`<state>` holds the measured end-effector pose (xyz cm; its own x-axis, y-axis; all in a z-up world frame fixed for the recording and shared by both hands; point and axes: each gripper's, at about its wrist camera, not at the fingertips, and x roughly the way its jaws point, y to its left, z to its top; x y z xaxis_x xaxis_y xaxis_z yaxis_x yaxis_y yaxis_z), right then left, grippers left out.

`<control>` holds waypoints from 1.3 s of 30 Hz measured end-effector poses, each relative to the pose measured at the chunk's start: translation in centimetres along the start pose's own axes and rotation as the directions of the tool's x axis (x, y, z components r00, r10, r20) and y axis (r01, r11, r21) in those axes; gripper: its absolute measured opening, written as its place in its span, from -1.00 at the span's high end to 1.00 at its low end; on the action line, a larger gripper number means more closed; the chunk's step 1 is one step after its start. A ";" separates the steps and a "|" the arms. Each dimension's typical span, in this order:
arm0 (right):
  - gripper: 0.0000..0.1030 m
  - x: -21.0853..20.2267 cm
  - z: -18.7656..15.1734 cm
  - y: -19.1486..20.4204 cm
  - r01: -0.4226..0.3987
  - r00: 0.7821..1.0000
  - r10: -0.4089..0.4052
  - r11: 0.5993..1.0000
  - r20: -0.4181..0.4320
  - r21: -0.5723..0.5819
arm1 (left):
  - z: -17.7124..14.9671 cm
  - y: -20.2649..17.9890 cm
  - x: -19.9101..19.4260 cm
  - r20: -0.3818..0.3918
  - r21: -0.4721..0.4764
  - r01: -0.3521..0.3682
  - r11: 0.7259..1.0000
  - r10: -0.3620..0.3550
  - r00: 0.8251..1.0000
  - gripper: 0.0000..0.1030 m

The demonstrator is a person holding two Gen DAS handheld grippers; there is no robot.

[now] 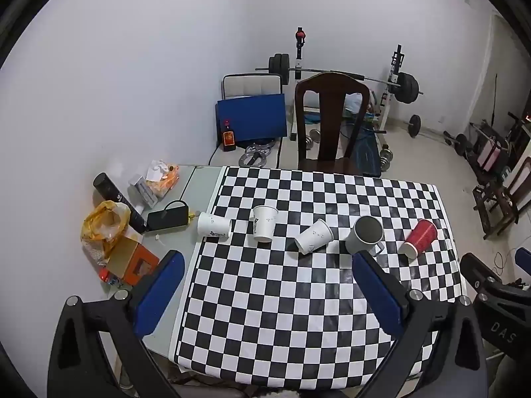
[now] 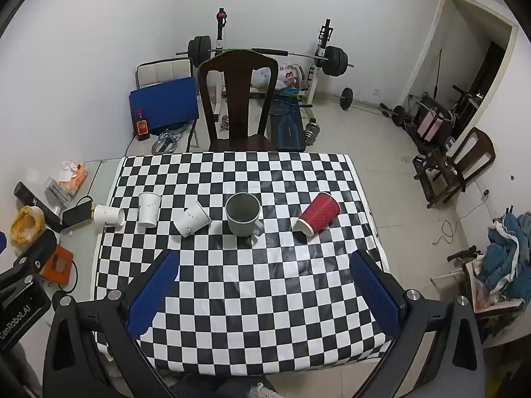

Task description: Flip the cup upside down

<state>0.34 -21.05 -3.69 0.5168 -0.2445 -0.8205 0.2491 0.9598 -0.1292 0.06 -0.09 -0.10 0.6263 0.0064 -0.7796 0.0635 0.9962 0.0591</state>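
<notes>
A row of cups sits on the checkered tablecloth [image 2: 252,298]. From left: a white paper cup [image 2: 109,215] on its side, a white paper cup [image 2: 148,209] standing upright, a third white paper cup [image 2: 192,221] tipped on its side, a grey mug [image 2: 243,214] upright with its mouth up, and a red ribbed paper cup [image 2: 319,213] on its side. The same row shows in the left wrist view, with the mug [image 1: 364,234] and the red cup [image 1: 418,238]. My left gripper [image 1: 265,265] and my right gripper [image 2: 264,262] are both open and empty, held above the near half of the table.
Clutter lies on the bare table left of the cloth: a black tube [image 1: 117,200], a phone [image 1: 167,219], a yellow bag [image 1: 104,229], an orange box [image 1: 134,263], tissues [image 1: 161,177]. A dark wooden chair [image 2: 239,99] stands at the far side. Weights and a bench stand behind.
</notes>
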 end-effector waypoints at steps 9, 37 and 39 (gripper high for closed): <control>-1.00 -0.1 0.0 -0.1 -0.004 1.000 0.004 1.000 0.007 0.002 | -0.1 0.0 0.1 0.001 0.003 0.017 1.000 -0.017 1.000 -1.00; -1.00 -0.5 0.0 -0.3 0.005 1.000 -0.005 1.000 0.010 0.001 | -0.2 -0.9 -0.3 -0.002 -0.002 0.024 1.000 -0.024 1.000 -1.00; -1.00 -0.5 0.0 -0.4 0.004 1.000 -0.004 1.000 0.010 0.001 | -0.1 -1.1 -0.5 -0.002 -0.001 0.023 1.000 -0.023 1.000 -1.00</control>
<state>0.00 -21.28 -3.20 0.5237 -0.2501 -0.8144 0.2525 0.9585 -0.1320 -0.43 -1.19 0.12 0.6227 -0.0167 -0.7823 0.0769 0.9962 0.0400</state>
